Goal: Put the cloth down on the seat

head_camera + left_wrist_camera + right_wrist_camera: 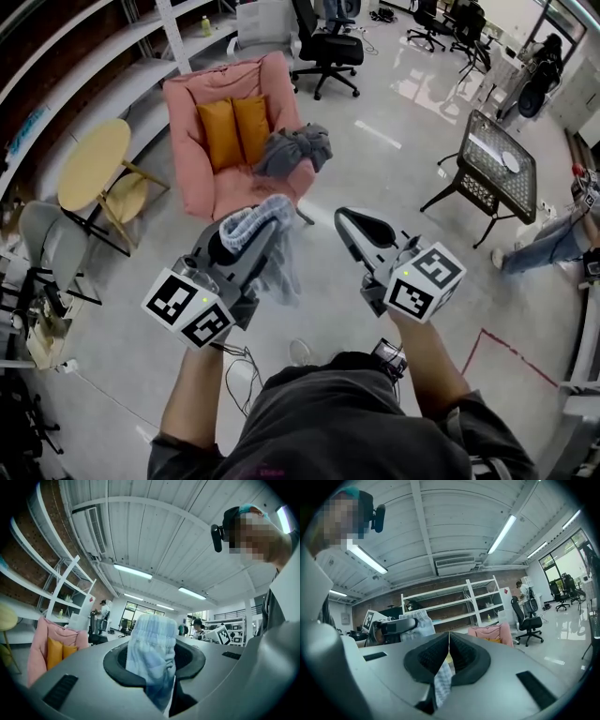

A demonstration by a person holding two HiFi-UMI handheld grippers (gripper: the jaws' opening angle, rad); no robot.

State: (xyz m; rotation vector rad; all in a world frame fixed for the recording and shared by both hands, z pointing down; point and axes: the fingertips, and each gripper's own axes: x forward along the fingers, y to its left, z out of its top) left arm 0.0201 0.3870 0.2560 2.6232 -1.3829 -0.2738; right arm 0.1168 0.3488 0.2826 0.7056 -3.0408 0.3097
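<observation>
**A:** Left claw status?

**B:** The left gripper [246, 234] is closed partway on the cloth [281, 264]. A bunched fold of pale blue-and-white fabric is pinched between the jaws and stands up past the tips. The rest is draped down the gripper's right side, clear of the floor.

**A:** Right claw?

**B:** The right gripper [352, 225] is held level, just right of the left one, with a gap between them. Its jaws are brought together, and the pads meet along one line at the tips. A checked strip [442, 686] of pale fabric is caught low in the slot between them and hangs below. Whether it is part of the same cloth cannot be told.

**A:** Cloth position relative to the seat?

**B:** The cloth is held in the air on the near side, well apart from the seat [246, 194] and not yet set down. The seat is a pink armchair, located farther off and slightly left. Two yellow cushions [234, 127] are propped against its back. A grey garment [293, 150] is heaped on its right edge.

**A:** Surroundings?

**B:** A round yellow table [94, 164] is placed left of the armchair. A black mesh table [497, 155] is set well to the right. A black office chair [328, 47] is parked beyond the armchair.
</observation>
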